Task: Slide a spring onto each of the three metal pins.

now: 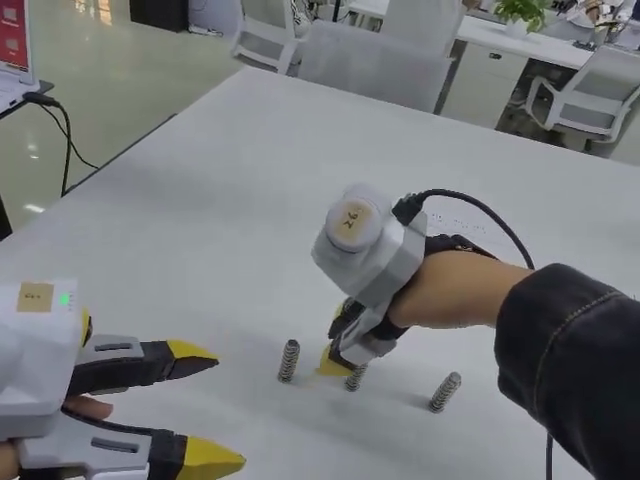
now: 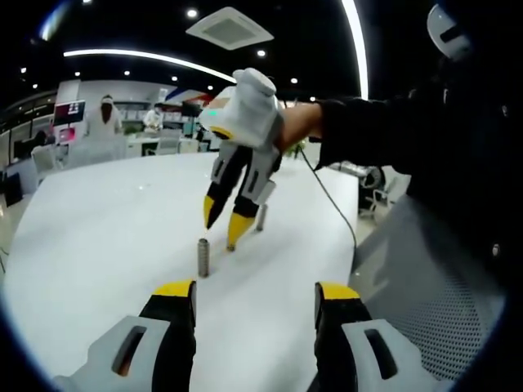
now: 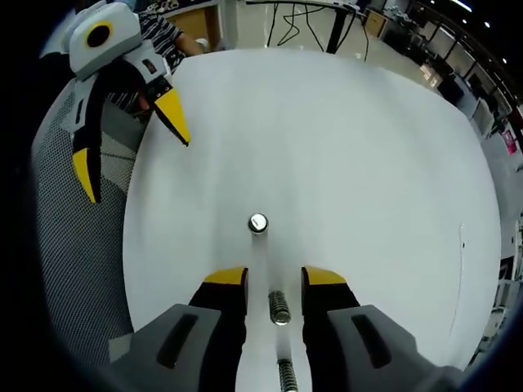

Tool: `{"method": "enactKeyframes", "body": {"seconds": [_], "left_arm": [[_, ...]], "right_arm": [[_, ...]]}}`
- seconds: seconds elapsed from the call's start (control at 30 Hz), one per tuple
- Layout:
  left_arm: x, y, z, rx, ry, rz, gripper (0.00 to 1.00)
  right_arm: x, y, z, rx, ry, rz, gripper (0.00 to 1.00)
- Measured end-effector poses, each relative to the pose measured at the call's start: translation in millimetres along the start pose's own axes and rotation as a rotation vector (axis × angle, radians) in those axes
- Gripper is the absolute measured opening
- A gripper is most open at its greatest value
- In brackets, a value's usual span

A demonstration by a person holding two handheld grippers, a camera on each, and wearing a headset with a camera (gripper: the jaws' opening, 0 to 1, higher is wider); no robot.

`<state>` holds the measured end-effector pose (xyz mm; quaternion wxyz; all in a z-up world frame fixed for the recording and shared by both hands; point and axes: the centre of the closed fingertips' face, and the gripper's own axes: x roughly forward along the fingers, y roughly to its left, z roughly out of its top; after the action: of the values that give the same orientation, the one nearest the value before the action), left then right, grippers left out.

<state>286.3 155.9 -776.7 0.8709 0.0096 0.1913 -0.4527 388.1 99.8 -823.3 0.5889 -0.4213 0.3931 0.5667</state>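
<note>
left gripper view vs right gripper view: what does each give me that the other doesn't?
Left gripper view, not the right one: the right gripper from the side, jaws apart, tips down near the table; the person's dark sleeve; a ceiling vent.
Right gripper view, not the left one: the middle spring standing between that gripper's own jaws, apparently touching neither; the left gripper, open, off to one side.
Both: the white table and the end spring, the one nearest the left gripper.
</note>
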Motion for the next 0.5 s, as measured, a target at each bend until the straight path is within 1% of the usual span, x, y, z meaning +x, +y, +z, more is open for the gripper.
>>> {"method": "enactKeyframes", "body": {"seconds": [0.1, 0.33, 0.43, 0.5], "left_arm": [[-0.2, -0.1, -0.5, -0.001, 0.003, -0.001, 0.53], [-0.3, -0.3, -1.4, 0.001, 0.012, -0.004, 0.53], [-0.3, -0.5, -0.9, 0.001, 0.011, -0.006, 0.54], [-0.4, -0.3, -0.4, 0.001, 0.011, -0.007, 0.54]], "right_arm": [[-3.4, -1.5, -7.3, 0.014, -0.001, -0.006, 0.24], [-10.6, -2.9, -22.4, 0.061, -0.039, -0.028, 0.29], [-14.7, -3.5, -32.0, 0.082, -0.049, -0.039, 0.31], [-18.5, -5.9, -37.6, 0.101, -0.063, -0.055, 0.33]]}}
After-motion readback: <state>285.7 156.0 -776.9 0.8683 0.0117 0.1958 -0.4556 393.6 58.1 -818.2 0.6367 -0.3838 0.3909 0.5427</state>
